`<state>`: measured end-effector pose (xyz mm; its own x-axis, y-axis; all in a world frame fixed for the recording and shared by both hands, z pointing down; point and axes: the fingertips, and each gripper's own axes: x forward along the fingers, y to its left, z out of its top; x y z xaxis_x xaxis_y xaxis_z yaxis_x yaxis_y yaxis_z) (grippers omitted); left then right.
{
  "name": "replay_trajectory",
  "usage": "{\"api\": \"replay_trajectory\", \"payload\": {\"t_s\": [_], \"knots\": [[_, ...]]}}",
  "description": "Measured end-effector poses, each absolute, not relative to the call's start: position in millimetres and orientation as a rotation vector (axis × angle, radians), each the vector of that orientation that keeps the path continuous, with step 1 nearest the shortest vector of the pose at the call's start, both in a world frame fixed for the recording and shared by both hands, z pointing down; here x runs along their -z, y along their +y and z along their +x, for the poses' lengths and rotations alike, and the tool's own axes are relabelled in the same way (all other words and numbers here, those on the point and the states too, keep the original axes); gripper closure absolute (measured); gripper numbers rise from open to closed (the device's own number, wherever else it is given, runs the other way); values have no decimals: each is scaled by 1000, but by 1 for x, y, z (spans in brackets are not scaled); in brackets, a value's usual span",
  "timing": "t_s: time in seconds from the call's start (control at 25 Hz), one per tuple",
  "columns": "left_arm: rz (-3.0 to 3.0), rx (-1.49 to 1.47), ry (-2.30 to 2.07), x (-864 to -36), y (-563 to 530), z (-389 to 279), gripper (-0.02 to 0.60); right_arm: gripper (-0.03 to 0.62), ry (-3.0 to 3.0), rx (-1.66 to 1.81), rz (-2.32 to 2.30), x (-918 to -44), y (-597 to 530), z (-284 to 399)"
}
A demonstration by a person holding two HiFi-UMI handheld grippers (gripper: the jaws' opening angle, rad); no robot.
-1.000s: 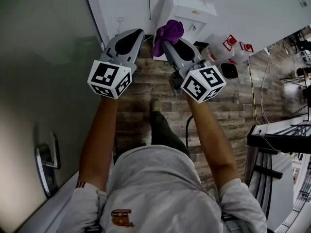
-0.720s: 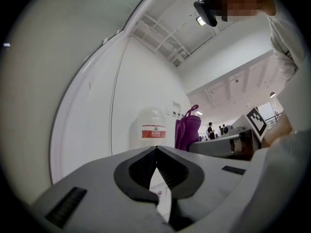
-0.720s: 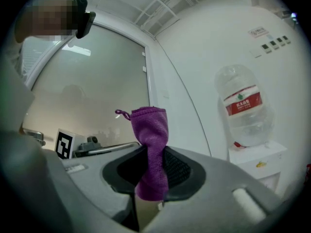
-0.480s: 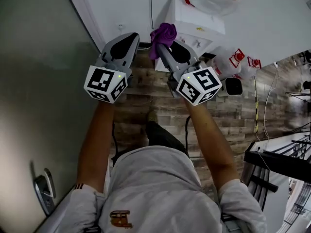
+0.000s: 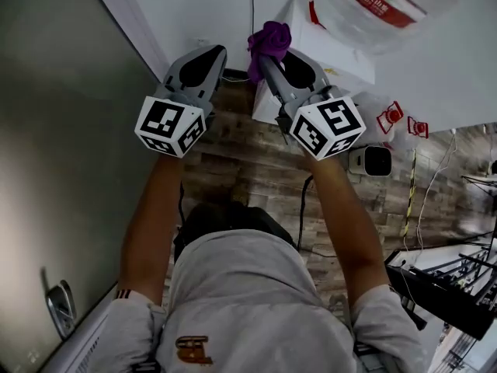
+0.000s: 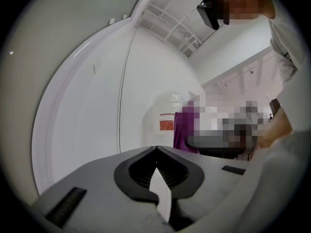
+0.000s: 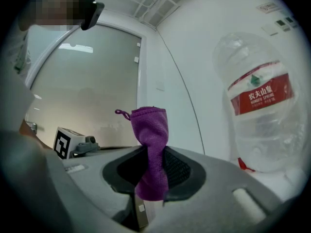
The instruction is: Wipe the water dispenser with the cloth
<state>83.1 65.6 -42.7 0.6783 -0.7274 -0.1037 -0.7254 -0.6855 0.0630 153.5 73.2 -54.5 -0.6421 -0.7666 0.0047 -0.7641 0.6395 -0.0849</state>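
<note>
Right gripper (image 5: 266,55) pinched the cloth (image 5: 269,40) near the water dispenser (image 5: 299,26), left gripper (image 5: 216,51) closed empty; that narrow pinch could slip mid-wipe.

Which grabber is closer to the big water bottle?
Right. The right gripper, holding the purple cloth, is just left of the water bottle; the left gripper is farther left.

Tight corner: wall ahead, door left, dispenser right

The white box-shaped water dispenser (image 5: 307,49), topped by a clear plastic bottle (image 5: 373,6), backs onto the white wall (image 5: 202,14). The grey door (image 5: 62,130) closes the left. Open wood-plank floor (image 5: 233,169) lies between, and spare clear bottles (image 5: 380,111) crowd the dispenser's right.
</note>
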Motion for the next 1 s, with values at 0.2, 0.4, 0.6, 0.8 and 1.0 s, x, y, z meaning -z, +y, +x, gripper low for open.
{"api": "replay_trajectory", "payload": {"t_s": [0.2, 0.4, 0.6, 0.8, 1.0], "knots": [[2843, 180, -1235, 28, 31, 83, 583, 496, 2908, 65, -1336, 46, 34, 145], [2806, 197, -1233, 1, -5, 79, 583, 496, 3015, -11, -1370, 29, -6, 133], [2818, 185, -1195, -22, -53, 80, 583, 496, 3174, -140, -1497, 6, -60, 128], [2810, 179, -1156, -40, -94, 72, 583, 496, 3347, -241, -1628, -15, -109, 126], [2785, 178, -1117, -57, -123, 68, 583, 496, 3574, -408, -1680, -27, -145, 123]]}}
